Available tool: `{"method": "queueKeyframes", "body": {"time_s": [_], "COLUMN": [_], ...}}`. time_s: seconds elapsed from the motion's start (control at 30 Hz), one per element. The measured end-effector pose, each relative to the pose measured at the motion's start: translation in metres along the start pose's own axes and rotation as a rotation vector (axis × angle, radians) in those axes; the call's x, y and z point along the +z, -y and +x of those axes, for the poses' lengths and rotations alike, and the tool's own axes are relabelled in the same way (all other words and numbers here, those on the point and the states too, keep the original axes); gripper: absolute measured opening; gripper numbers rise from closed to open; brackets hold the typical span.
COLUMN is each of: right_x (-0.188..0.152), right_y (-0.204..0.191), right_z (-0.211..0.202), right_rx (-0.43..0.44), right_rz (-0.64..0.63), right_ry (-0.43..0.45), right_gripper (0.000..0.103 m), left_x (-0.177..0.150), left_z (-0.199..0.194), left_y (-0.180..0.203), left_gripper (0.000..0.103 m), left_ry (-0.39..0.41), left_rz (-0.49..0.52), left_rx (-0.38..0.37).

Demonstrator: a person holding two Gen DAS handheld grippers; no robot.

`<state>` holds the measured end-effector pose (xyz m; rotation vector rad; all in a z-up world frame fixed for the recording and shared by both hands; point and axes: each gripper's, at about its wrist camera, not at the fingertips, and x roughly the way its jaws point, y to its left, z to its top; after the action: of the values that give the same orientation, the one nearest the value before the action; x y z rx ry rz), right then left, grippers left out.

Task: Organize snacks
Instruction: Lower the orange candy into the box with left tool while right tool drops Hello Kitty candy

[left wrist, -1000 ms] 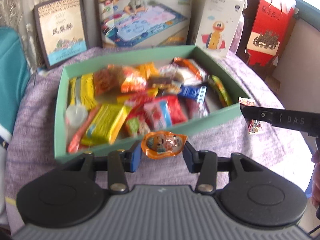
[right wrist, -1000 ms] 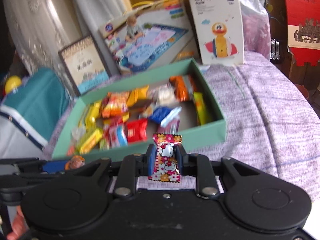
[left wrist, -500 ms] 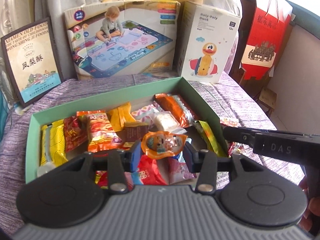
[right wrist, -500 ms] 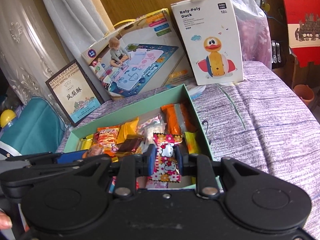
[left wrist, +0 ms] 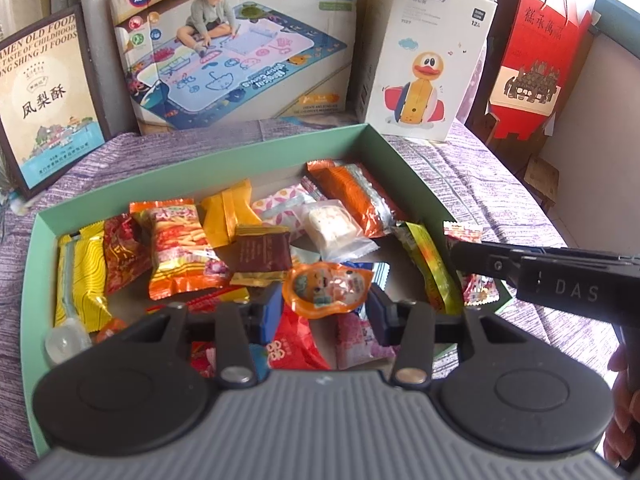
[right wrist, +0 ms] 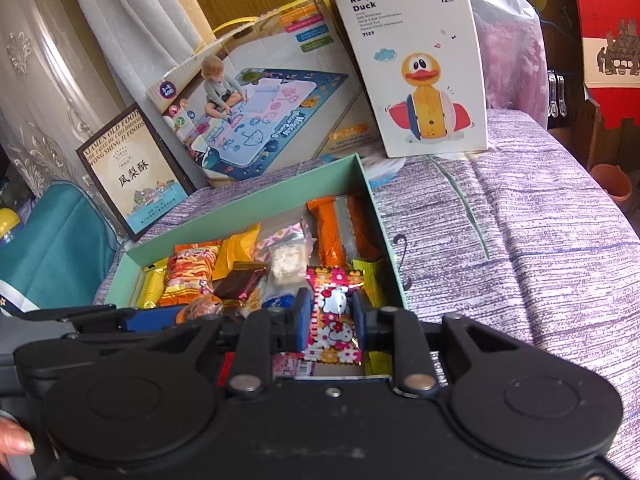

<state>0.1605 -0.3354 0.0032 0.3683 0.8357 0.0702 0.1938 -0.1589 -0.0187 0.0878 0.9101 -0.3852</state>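
A green box (left wrist: 362, 136) full of wrapped snacks sits on the purple cloth; it also shows in the right wrist view (right wrist: 280, 190). My left gripper (left wrist: 326, 304) is shut on an orange jelly cup (left wrist: 326, 286) and holds it above the box's middle front. My right gripper (right wrist: 330, 318) is shut on a Hello Kitty candy packet (right wrist: 332, 316) above the box's right side. The right gripper (left wrist: 560, 280) shows from the side in the left wrist view, and the left gripper (right wrist: 132, 316) shows at left in the right wrist view.
A Roly-Poly Duck box (right wrist: 416, 60), a play-mat box (right wrist: 260, 104) and a framed pastry box (right wrist: 132, 172) stand behind the green box. A red gift bag (left wrist: 540, 64) stands at far right. Purple cloth (right wrist: 520, 240) lies right of the box. A teal cushion (right wrist: 52, 248) is at left.
Both grippers moved forward from the box's front edge to above its inside, each still holding its snack.
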Motion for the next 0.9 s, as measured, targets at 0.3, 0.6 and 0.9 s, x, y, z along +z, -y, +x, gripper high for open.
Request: {"method": "queueKeyframes", "body": {"time_s": [0.3, 0.6, 0.9], "right_x": [0.000, 0.000, -0.003], "right_y": [0.003, 0.001, -0.002], "right_z": [0.003, -0.013, -0.029], "right_rx": [0.011, 0.008, -0.013], "right_rz": [-0.008, 0.057, 0.080], "right_ry": [-0.020, 0.028, 0.017], "right_gripper": [0.024, 0.103, 0.103], "left_x": [0.002, -0.004, -0.009], "left_z": [0.012, 0.005, -0.020], "left_y": [0.008, 0.018, 0.014], "left_gripper": [0.044, 0.102, 0.103], "left_ry": [-0.013, 0.019, 0.031], "left_rz": [0.005, 0.055, 0.043], "left_rx": [-0.003, 0.050, 0.053]}}
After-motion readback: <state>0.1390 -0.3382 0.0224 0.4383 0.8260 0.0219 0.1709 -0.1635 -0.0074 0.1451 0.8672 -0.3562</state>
